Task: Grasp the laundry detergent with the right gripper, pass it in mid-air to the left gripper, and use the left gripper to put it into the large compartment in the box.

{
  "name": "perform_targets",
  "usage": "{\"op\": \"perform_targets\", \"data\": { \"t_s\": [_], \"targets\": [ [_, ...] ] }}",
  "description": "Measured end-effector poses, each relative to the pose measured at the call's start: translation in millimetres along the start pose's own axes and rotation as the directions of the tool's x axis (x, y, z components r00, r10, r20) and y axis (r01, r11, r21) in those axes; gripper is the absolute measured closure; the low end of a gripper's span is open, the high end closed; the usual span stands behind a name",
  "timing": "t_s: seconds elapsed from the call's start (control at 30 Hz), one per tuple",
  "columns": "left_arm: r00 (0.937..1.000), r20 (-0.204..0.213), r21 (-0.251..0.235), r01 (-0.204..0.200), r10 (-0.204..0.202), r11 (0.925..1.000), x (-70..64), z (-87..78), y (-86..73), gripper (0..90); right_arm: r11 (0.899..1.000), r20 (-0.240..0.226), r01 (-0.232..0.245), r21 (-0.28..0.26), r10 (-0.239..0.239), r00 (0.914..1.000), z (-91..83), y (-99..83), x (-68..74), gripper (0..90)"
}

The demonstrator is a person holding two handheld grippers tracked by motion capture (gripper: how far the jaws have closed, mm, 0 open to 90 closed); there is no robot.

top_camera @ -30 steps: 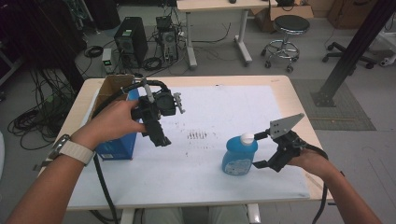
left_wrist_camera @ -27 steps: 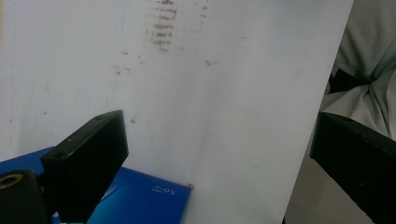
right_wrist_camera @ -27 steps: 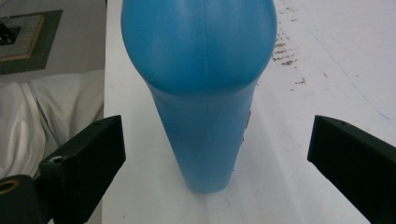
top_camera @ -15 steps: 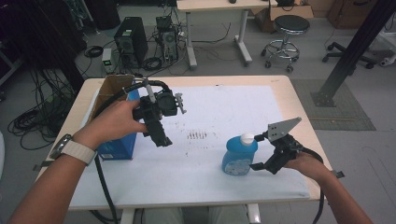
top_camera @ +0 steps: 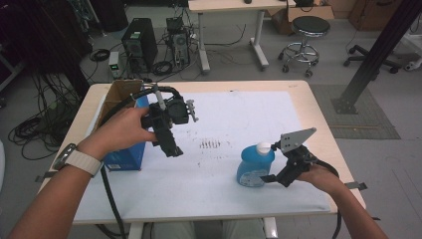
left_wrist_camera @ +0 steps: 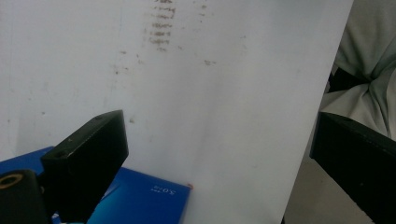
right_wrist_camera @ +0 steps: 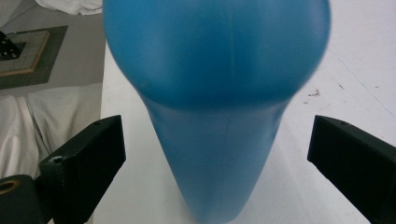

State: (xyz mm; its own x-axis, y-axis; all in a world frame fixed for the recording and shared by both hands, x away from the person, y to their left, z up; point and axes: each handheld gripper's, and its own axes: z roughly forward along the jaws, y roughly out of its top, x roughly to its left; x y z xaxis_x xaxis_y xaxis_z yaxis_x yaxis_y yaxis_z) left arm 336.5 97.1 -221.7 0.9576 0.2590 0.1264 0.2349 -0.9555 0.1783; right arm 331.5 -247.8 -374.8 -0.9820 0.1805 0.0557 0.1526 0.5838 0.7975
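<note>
- Right tool, jaws spread wide either side of the blue bottle without touching, near the tabletop's right front corner.
- Left tool, jaws wide and empty, raised beside the blue box at the left edge.
- Bare white middle between them.

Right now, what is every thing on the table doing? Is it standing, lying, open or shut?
Blue plastic bottle with white cap: upright on the white sheet, cap on, between the open jaws, not gripped.
Right hand-held gripper: open, around the bottle.
Left hand-held gripper: open, empty, held above the sheet.
Brown cardboard box: flaps open, at the table's left edge.
Blue carton: lying on the table beside the cardboard box.
</note>
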Motion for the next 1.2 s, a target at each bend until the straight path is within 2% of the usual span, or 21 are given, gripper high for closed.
{"op": "perform_targets", "data": {
  "t_s": [0.6, 0.93, 1.2],
  "targets": [
    [1.0, 0.002, 0.002, 0.007, -0.007, 1.0, 0.6, 0.8, -2.5, 4.8, 0.999, 0.004, -0.003, -0.048, 0.003, 1.0, 15.6, -2.8, 2.0, 4.6],
    [1.0, 0.004, 0.003, 0.005, -0.005, 1.0, 0.2, 2.4, -1.9, 4.8, 0.997, 0.006, 0.001, -0.076, -0.001, 1.0, 18.9, -5.8, 3.3, 9.1],
    [0.9999, 0.003, 0.002, 0.01, -0.01, 0.9999, 0.4, 2.7, -2.2, 4.8, 0.996, 0.006, 0.013, -0.088, -0.012, 0.9999, 19.7, -7.4, 4.6, 17.4]
  ]
}}
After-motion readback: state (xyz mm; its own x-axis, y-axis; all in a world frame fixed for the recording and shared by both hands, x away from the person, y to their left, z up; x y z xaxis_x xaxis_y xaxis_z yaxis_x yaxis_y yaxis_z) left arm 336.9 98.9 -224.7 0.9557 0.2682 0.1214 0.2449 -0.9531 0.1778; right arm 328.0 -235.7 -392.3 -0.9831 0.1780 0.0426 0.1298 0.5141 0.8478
